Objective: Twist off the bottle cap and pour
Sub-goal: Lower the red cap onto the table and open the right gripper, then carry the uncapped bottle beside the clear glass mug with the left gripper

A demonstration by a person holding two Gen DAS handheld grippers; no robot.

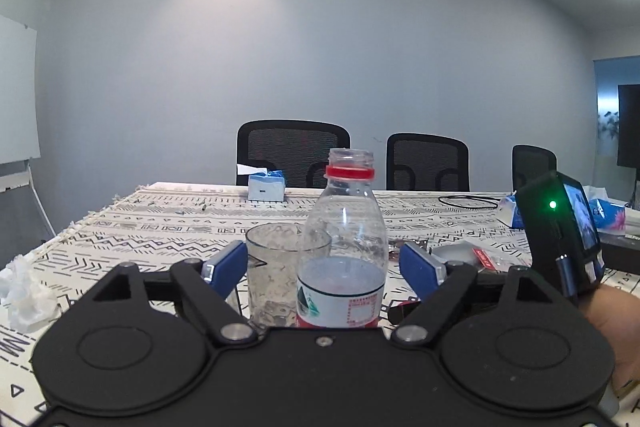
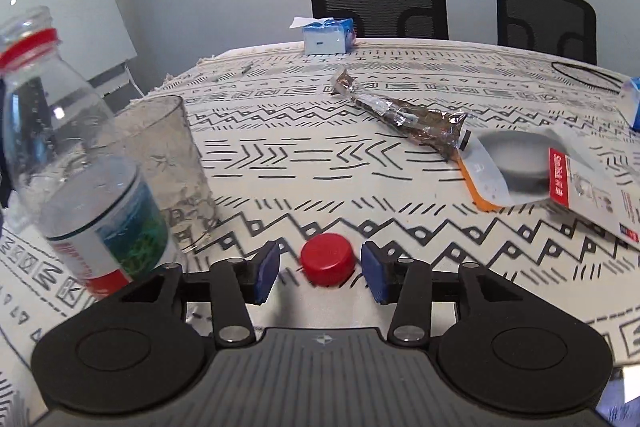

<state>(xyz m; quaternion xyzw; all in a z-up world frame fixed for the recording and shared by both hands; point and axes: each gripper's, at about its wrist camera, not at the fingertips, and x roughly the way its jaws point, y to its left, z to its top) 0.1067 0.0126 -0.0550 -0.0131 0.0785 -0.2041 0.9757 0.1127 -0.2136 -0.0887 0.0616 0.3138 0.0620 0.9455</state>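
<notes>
A clear plastic bottle (image 1: pixel 342 251) with a red neck ring stands upright and uncapped, with water in its lower part. It stands between the blue pads of my left gripper (image 1: pixel 323 267), which is open and does not touch it. A clear plastic cup (image 1: pixel 276 267) stands just behind and left of the bottle. In the right wrist view the bottle (image 2: pixel 80 163) and the cup (image 2: pixel 172 163) are at the left. The red cap (image 2: pixel 327 258) lies on the tablecloth between the pads of my right gripper (image 2: pixel 320 273), which is open around it with a gap on each side.
A patterned tablecloth (image 2: pixel 360 163) covers the table. A foil wrapper (image 2: pixel 404 115), a white pouch (image 2: pixel 508 167) and a red-and-white packet (image 2: pixel 580 187) lie at the right. A blue tissue box (image 2: pixel 326 37) stands at the far edge. Crumpled tissue (image 1: pixel 22 291) lies at the left. Black chairs (image 1: pixel 292 151) stand behind.
</notes>
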